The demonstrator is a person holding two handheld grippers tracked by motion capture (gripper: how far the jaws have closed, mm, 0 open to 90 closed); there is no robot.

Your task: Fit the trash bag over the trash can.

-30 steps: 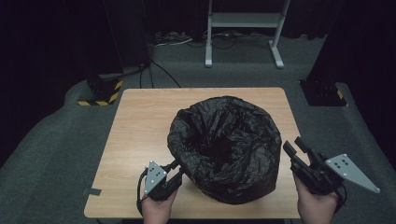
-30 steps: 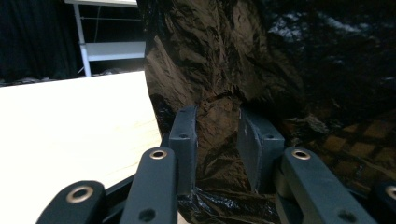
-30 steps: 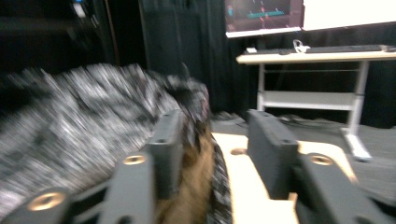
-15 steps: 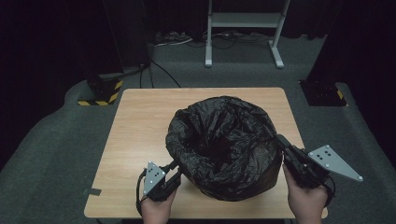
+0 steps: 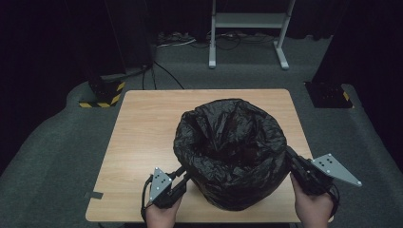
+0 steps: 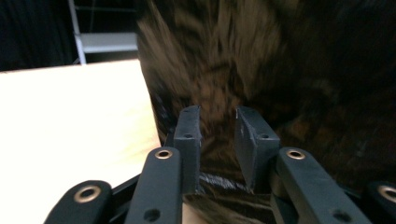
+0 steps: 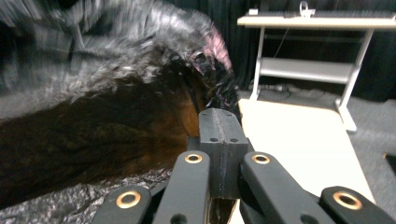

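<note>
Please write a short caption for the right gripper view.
Right gripper, jaws closed together, beside the black plastic bag on the wooden table.

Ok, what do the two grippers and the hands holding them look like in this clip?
Both the left gripper and right gripper are black, with linkage arms pinned by brass-ringed rivets and flat dark pads. Each carries a grey three-cornered plate dotted with small holes. A black cable trails from the left one. Hands are bare, no sleeves visible.
</note>
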